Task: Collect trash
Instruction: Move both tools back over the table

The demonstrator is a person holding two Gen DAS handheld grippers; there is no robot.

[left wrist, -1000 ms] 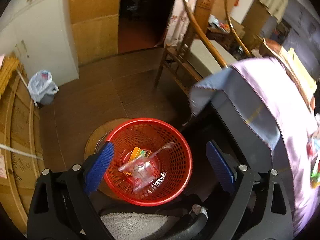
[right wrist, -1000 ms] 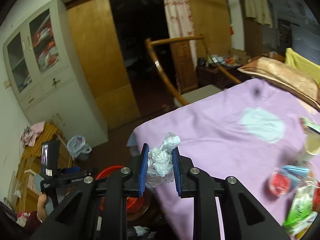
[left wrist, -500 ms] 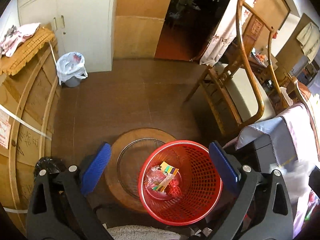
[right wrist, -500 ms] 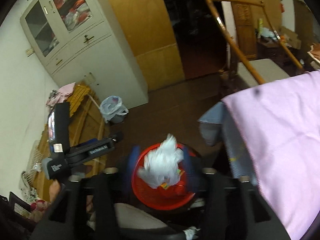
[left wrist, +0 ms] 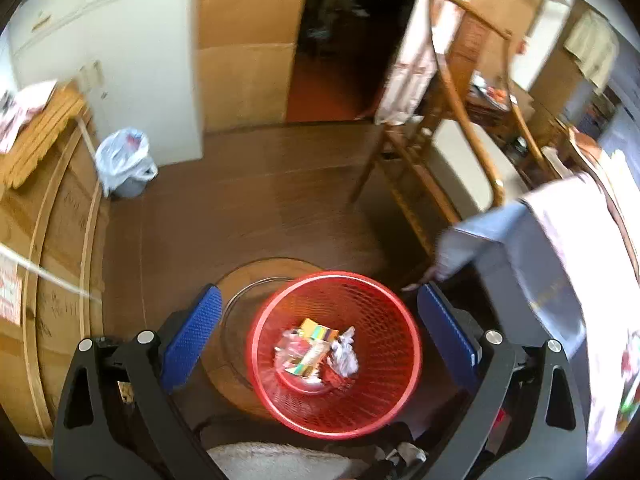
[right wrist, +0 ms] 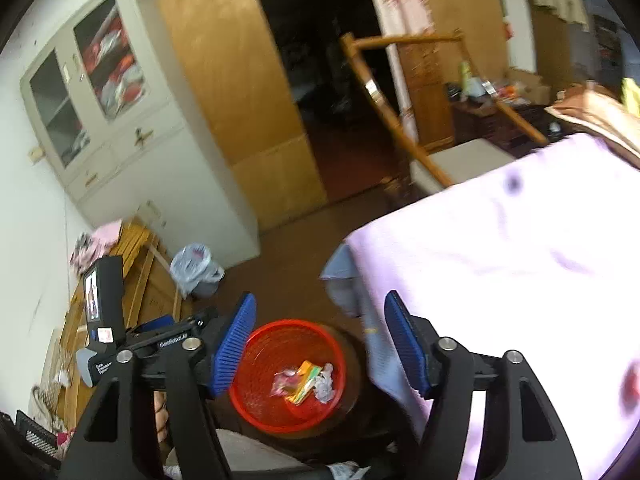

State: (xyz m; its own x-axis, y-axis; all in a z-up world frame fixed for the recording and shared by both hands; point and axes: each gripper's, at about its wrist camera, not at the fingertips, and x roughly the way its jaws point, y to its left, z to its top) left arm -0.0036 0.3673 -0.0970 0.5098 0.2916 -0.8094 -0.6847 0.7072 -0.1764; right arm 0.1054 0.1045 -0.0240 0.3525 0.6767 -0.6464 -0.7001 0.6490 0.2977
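Note:
A red mesh basket [left wrist: 384,404] stands on a round wooden stool, seen from above in both views [right wrist: 256,384]. In it lie a crumpled clear plastic wad [left wrist: 345,354], a yellow striped packet [left wrist: 316,330] and a clear wrapper [left wrist: 290,346]. The wad also shows in the right wrist view [right wrist: 325,384]. My left gripper [left wrist: 320,332] is open and empty above the basket. My right gripper [right wrist: 320,340] is open and empty above the basket. The left gripper's body shows at the left in the right wrist view [right wrist: 160,340].
A bed with a pink sheet [right wrist: 520,260] lies to the right, with more trash at its right edge [left wrist: 628,380]. A wooden chair [left wrist: 448,140] stands beyond the basket. A small bin with a white bag [left wrist: 124,164] sits by the white cabinet [right wrist: 132,128].
My right gripper swung from the bed to over the basket, opened and let go of the crumpled plastic wad, which now lies in the basket. The left gripper stayed open above the basket.

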